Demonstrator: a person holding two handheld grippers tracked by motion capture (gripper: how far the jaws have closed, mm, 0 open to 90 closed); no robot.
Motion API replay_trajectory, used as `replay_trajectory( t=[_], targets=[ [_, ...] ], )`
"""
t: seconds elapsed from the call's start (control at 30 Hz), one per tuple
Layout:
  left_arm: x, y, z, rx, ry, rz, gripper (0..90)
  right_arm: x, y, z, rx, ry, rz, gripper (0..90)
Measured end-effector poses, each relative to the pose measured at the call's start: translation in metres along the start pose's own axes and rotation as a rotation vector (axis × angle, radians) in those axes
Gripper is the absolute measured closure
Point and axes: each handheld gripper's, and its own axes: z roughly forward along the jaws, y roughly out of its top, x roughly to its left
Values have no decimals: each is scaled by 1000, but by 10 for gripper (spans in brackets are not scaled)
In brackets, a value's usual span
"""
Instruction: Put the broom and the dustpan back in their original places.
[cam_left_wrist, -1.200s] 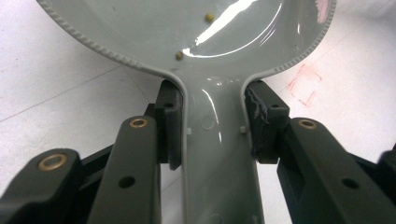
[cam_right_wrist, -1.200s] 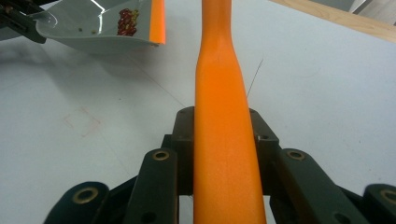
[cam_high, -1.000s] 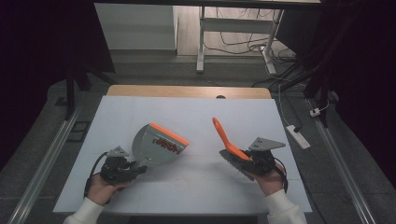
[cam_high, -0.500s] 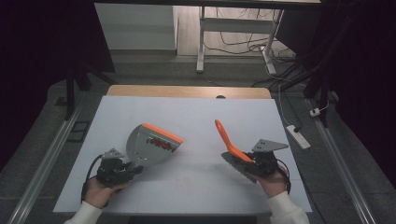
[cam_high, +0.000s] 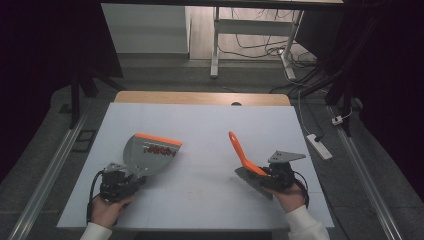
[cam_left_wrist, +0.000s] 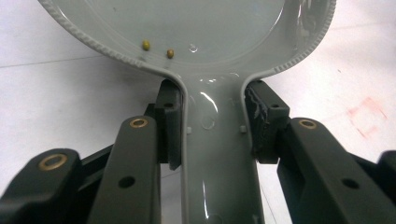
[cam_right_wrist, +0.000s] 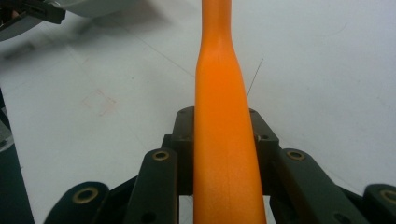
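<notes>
Left gripper (cam_high: 131, 181) clamped on grey plastic dustpan with orange lip (cam_high: 150, 154), right gripper (cam_high: 266, 175) clamped on orange-handled brush (cam_high: 242, 154), well apart on white counter (cam_high: 200, 125), two small yellow grains (cam_left_wrist: 158, 49) in pan.

- Orange handle (cam_right_wrist: 224, 140): ran up the middle of the view, clamped on both sides between the right gripper (cam_right_wrist: 223, 140) and its black jaws.
- White table (cam_right_wrist: 327, 70): lay beneath.
- Grey object (cam_right_wrist: 93, 5): top left corner, partly visible.

A white rectangular table (cam_high: 200, 125) is standing on grey flooring, with a white power strip (cam_high: 318, 146) lying beside it and black cables (cam_high: 260, 45) trailing beyond.
</notes>
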Motion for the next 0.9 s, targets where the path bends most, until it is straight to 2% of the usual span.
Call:
replay_trajectory(
  t=[0.1,0.37,0.57,0.7,0.9],
  targets=[
    [1,0,1,-9,26,-20,619,1,-2,1,10,5,10,702],
    [8,0,8,3,52,-63,618,-1,-6,2,30,14,46,702],
    [11,1,14,23,61,-66,618,-13,-12,7,70,-6,111,702],
    [13,1,16,31,58,-72,618,-19,-15,9,80,-36,118,702],
    [13,1,21,54,63,-71,616,-26,-16,10,80,-50,128,697]
  ],
)
